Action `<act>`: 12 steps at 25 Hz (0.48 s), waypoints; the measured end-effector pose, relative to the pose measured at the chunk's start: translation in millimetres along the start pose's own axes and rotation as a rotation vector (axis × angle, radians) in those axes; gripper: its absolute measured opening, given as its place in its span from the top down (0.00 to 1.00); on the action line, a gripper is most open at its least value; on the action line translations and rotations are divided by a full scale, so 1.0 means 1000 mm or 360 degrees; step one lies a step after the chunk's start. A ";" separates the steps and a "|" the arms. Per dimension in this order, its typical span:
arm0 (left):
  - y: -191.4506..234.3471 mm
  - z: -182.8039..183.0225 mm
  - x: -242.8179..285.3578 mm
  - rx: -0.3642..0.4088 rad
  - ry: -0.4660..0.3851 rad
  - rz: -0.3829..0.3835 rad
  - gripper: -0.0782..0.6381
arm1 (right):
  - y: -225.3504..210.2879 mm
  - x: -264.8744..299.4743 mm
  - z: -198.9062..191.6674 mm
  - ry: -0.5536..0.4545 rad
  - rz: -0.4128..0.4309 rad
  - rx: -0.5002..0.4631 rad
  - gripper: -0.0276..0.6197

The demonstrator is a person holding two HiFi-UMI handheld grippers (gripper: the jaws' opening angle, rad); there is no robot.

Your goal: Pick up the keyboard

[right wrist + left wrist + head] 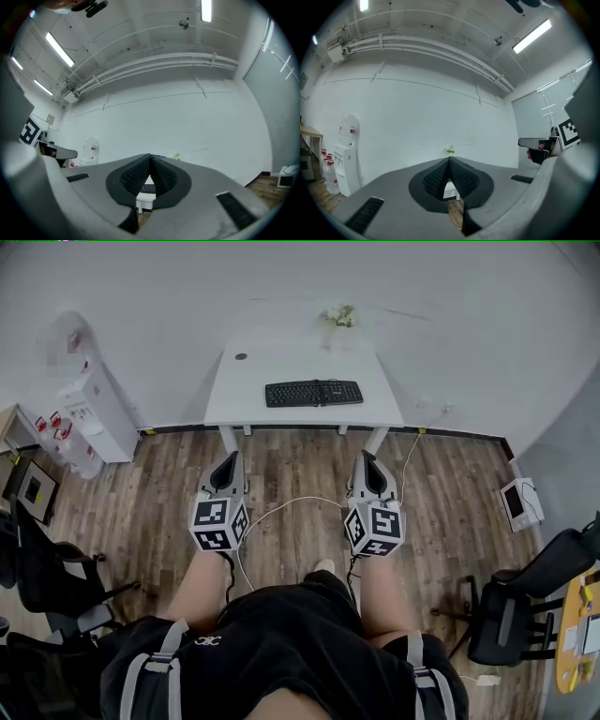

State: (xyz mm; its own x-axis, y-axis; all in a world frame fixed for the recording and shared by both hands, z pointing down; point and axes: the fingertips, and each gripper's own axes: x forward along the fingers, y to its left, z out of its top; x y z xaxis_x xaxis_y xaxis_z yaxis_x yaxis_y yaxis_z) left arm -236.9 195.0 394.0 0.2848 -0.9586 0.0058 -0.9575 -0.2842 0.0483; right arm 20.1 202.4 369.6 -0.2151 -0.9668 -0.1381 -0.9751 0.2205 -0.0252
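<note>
Standing well back from the white desk (281,362), you are on the approach and nowhere near the grasp yet. The black keyboard (313,393) lies flat near the desk's front edge, roughly centred. A broad stretch of wooden floor (300,460) separates it from both claws.

You hold your left claw (231,457) and right claw (367,456) side by side in front of you, pointing about level toward the desk. Each has its jaws pressed together with nothing between them. In the right gripper view a sliver of the keyboard shows past the closed tips, far off. The left gripper view shows only a bit of the desk there.

As I judge it, your next move is to close the gap to the desk. Spread both claws before you arrive and bring them down to desktop height. The keyboard is long and thin, so taking one end in each claw looks the steadiest way to lift it level. The small plant (339,317) at the back of the desk stands well apart from the keyboard and should not be in your way.
</note>
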 end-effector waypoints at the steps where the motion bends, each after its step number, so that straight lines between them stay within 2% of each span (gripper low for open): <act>1: 0.002 -0.001 0.002 -0.0006 -0.0002 0.0001 0.88 | -0.001 0.003 -0.002 0.0002 -0.0003 0.0015 0.95; 6: 0.011 0.000 0.014 -0.0010 -0.0028 0.0019 0.88 | -0.013 0.020 -0.007 -0.0006 0.0027 0.0177 0.95; 12: 0.013 -0.002 0.051 0.0059 -0.0065 0.0037 0.88 | -0.037 0.057 -0.012 -0.0058 0.0029 0.0130 0.95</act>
State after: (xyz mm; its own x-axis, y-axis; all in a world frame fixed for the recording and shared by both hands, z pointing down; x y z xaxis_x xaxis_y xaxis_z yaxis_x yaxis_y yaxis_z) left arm -234.5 142.9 397.0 0.2610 -0.9647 -0.0345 -0.9651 -0.2615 0.0113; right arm 43.0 138.0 374.7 -0.2292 -0.9575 -0.1750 -0.9629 0.2493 -0.1030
